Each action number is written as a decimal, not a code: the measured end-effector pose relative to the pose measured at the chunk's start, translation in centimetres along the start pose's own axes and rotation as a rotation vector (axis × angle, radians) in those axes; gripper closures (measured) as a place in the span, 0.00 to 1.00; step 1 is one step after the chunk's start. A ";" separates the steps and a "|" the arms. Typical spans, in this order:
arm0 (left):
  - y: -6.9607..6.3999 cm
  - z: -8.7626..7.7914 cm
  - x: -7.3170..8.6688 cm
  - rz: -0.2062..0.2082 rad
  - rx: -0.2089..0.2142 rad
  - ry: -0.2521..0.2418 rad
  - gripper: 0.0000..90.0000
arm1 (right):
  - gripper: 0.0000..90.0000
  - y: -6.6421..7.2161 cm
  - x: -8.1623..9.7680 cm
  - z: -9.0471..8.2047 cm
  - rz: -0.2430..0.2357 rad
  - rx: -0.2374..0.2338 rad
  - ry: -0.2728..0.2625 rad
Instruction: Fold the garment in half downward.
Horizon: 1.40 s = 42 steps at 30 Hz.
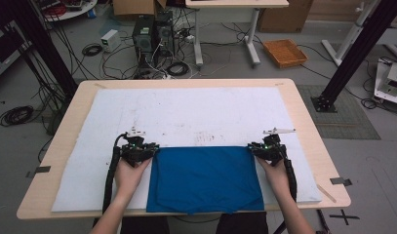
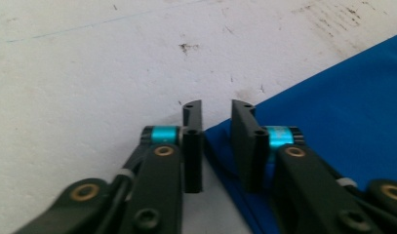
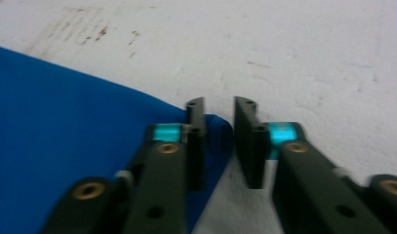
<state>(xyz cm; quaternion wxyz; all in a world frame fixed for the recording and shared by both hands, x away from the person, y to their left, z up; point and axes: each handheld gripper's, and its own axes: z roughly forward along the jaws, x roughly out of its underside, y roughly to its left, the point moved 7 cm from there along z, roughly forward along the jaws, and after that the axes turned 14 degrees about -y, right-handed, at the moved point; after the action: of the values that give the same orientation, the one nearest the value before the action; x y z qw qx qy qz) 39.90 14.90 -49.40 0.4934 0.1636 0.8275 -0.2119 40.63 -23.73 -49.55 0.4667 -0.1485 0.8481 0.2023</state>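
While both grippers rest at the far corners of the blue cloth (image 1: 205, 178), the work appears to be at an early grasp stage. The cloth lies flat on the white mat (image 1: 186, 112), at its near edge, with its near hem hanging slightly past that edge. It is a smooth rectangle, apparently already folded, with a curved seam visible near the hem.

The left gripper (image 1: 148, 150) sits at the cloth's far left corner. Its jaws stand a narrow gap apart; the corner lies between them, not yet pinched. The right gripper (image 1: 257, 148) sits at the far right corner in the same condition: narrow gap, corner between the jaws, no pinch.

Done, by judgement: positioning at both corners. Left: closing on the corners, then lifting or folding the cloth.
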 end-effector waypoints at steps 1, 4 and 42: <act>-0.3 0.0 0.2 0.002 0.014 -0.008 0.93 | 0.92 0.0 0.1 0.0 0.002 -0.004 0.002; -0.2 0.0 0.1 0.000 0.023 -0.007 0.95 | 0.96 0.2 0.1 -0.1 -0.032 -0.011 -0.003; 3.2 2.4 -5.0 0.063 -0.079 -0.100 0.70 | 0.70 -1.9 -5.2 4.0 -0.149 0.009 -0.054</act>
<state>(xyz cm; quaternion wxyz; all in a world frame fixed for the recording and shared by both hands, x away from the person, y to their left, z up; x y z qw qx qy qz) 45.54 16.10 -46.65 0.5469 0.1592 0.8039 -0.1712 47.15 -23.13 -47.45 0.5040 -0.2037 0.8225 0.1671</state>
